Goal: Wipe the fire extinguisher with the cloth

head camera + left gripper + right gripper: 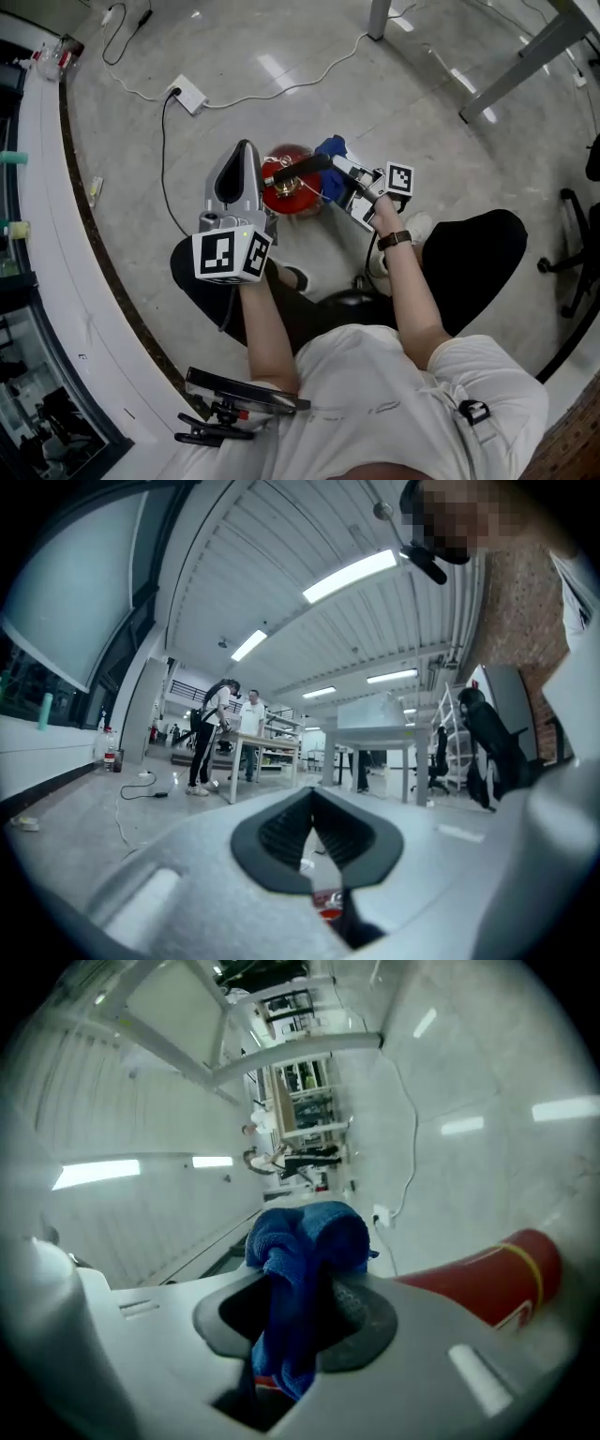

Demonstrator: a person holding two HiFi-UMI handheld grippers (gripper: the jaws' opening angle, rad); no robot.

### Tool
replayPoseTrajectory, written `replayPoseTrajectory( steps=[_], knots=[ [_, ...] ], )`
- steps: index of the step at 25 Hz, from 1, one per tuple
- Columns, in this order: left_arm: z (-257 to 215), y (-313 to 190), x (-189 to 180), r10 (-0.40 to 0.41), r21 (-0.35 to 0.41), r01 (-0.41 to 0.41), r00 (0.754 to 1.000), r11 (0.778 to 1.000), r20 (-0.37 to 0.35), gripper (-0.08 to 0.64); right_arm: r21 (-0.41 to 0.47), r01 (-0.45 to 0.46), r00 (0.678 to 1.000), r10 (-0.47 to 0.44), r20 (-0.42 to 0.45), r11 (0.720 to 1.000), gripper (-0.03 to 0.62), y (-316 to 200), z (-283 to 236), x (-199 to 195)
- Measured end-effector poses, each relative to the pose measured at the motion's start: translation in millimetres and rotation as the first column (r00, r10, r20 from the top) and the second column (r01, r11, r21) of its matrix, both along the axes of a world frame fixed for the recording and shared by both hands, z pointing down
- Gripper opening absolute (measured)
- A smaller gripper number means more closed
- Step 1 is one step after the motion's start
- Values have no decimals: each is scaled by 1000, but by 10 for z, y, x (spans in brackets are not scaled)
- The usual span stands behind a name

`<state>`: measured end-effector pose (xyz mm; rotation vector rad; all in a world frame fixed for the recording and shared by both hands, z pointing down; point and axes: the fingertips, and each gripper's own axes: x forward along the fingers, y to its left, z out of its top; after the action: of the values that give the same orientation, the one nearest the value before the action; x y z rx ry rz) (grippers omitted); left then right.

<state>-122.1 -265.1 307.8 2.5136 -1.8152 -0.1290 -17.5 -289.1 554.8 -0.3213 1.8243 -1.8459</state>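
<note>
**Fire extinguisher on the floor between two hand-held grippers**

The red fire extinguisher point(289, 195) stands on the pale, glossy floor point(441, 150) directly in front of the seated person and is seen from above, its black handle point(302, 167) angled up and to the right. In the right gripper view its red body point(487, 1279), ringed by a yellow band, lies just right of the jaws. The blue cloth point(330, 147) sits just beside the extinguisher's upper right, at the end of the handle; no view shows whether they touch.

The right gripper point(339, 165) is clamped on the cloth point(305, 1237). In its own view the bunched fabric rises above the dark pads point(367, 1309) and also hangs down between them. The left gripper point(246, 148) lies alongside the extinguisher's left flank. Its own view shows the jaw tips point(314, 797) brought together with nothing between the pads. A scrap of red and black shows through the gap nearer the camera, but what it belongs to is unclear.

Each gripper carries a marker cube point(232, 254). A dark watch point(395, 240) circles the right wrist.

Farther out, a white power strip point(188, 94) with trailing cables lies on the floor, grey table legs point(378, 19) stand at the top, and a black office chair point(574, 262) is at the right edge. In the left gripper view, two people point(217, 733) stand at a distant table.
</note>
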Motion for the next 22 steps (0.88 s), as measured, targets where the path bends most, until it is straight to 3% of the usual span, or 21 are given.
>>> replayPoseTrajectory(
  steps=[3,6,12,14,17,22],
  knots=[
    [-105,-7,139,34,21,-34,999,999,-21,3,35,81,994,-83,71,996,117,173,-454,-46],
    [-195,9,233,58,38,-57,998,998,-13,3,1,91,991,-90,94,996,107,236,-547,-32],
    [-221,84,218,43,25,-43,999,999,-11,3,36,112,992,-114,54,993,114,272,-470,-38],
    [-198,74,172,33,20,-33,999,999,-11,3,26,122,993,-122,2,992,114,201,-272,-71],
    [-117,104,156,33,8,-33,999,999,-9,3,-57,125,983,-131,-131,991,114,233,293,-81],
    [-2,118,151,34,-9,-34,999,999,-7,3,-178,98,934,-152,-323,979,115,347,1469,27]
  ],
)
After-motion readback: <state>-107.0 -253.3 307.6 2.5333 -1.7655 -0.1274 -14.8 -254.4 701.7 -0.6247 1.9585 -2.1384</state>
